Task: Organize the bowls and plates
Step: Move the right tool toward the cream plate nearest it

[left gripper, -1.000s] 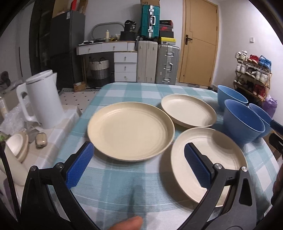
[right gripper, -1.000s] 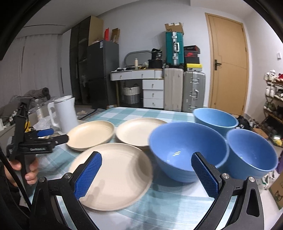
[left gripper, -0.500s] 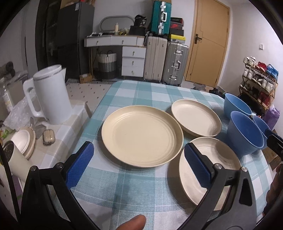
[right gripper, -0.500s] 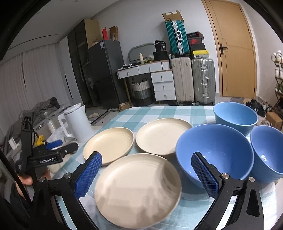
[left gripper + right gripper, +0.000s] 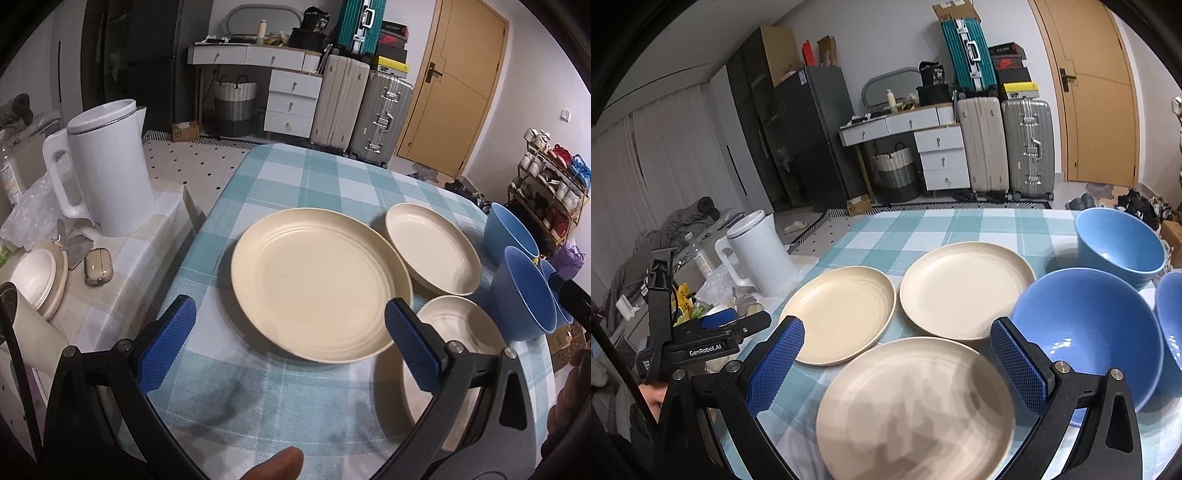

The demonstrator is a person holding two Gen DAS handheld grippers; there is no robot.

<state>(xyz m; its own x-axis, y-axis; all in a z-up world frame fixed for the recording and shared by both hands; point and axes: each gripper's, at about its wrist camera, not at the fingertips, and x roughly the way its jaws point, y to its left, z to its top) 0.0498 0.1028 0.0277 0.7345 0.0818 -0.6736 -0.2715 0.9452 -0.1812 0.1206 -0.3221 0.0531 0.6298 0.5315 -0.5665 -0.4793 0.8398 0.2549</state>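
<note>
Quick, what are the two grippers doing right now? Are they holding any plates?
Left gripper: open, holding nothing, above the cream plate.
Right gripper: open, holding nothing, above the nearest plate.

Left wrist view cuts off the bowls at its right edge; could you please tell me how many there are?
Observer: Three, all blue: a far bowl, a near bowl and a third bowl at the right edge.
Operator: Thank you. Is anything in them?
Observer: The far bowl and near bowl are empty; the third bowl is cropped.
Operator: And the right gripper?
Observer: The right gripper has its jaws open, framing the nearest plate, and holds nothing.
</note>
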